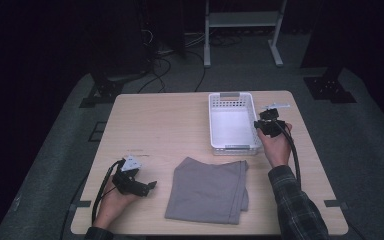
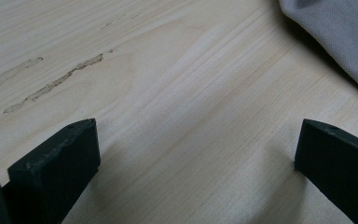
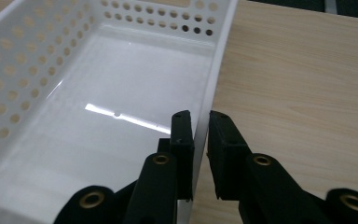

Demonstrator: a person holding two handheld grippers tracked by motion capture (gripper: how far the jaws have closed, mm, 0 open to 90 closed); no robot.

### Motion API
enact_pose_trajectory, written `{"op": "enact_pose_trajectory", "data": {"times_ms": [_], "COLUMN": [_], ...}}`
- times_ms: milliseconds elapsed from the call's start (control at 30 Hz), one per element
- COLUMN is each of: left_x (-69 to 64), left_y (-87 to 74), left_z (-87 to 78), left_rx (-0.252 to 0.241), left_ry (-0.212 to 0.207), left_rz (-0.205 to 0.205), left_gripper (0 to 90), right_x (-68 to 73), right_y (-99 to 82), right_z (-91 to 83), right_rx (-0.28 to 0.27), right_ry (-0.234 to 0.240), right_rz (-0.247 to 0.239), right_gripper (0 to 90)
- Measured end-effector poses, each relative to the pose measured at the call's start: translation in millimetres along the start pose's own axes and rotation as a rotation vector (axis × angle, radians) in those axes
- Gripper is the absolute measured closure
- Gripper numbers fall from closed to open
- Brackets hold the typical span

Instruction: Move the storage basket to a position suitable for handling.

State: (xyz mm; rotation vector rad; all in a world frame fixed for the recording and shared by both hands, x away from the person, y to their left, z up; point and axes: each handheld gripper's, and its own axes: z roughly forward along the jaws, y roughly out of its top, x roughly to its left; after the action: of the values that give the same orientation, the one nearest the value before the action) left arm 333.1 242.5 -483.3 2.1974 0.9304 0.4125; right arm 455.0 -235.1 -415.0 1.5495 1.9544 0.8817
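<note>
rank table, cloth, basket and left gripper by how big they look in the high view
1. table
2. cloth
3. basket, smaller than the cloth, though it sits farther from the camera, so that gap is unsure
4. left gripper, clearly smallest

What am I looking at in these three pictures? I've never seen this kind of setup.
A person at a light wooden table holds a tool in each hand. The high view looks down from above; the other two ride on the tools. The left hand-held gripper, jaws wide apart, holds nothing and sits beside a folded grey cloth. The right hand-held gripper is closed on the side wall of an empty white perforated plastic basket.
</note>
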Motion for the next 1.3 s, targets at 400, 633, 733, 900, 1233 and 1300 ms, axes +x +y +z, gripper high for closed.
{"op": "enact_pose_trajectory", "data": {"times_ms": [400,633,733,900,1233,1300], "left_x": [-0.1,0.0,0.0,-0.1,-0.6,-0.6], "left_y": [-0.1,0.0,0.0,0.0,0.1,0.1], "left_z": [0.2,0.0,0.0,0.0,0.0,0.0], "left_rx": [-0.003,0.000,0.000,0.000,0.000,0.000], "left_ry": [0.001,0.000,0.000,0.001,0.006,0.006], "left_rz": [0.000,0.000,0.000,-0.001,-0.007,-0.006], "left_gripper": [0.0,0.0,0.0,0.0,0.0,0.0], "right_x": [-36.3,-60.3,-67.5,-75.9,-87.0,-88.1], "right_y": [-5.8,-15.5,-20.5,-28.7,-47.8,-49.8], "right_z": [-10.2,-24.0,-30.2,-41.2,-64.8,-66.7], "right_rx": [0.020,0.039,0.045,0.058,0.079,0.077], "right_ry": [-0.029,-0.028,-0.021,-0.021,0.006,0.005], "right_rz": [0.002,-0.013,-0.017,-0.034,-0.053,-0.053], "right_gripper": [84.2,83.9,83.9,83.9,83.7,83.2]}}
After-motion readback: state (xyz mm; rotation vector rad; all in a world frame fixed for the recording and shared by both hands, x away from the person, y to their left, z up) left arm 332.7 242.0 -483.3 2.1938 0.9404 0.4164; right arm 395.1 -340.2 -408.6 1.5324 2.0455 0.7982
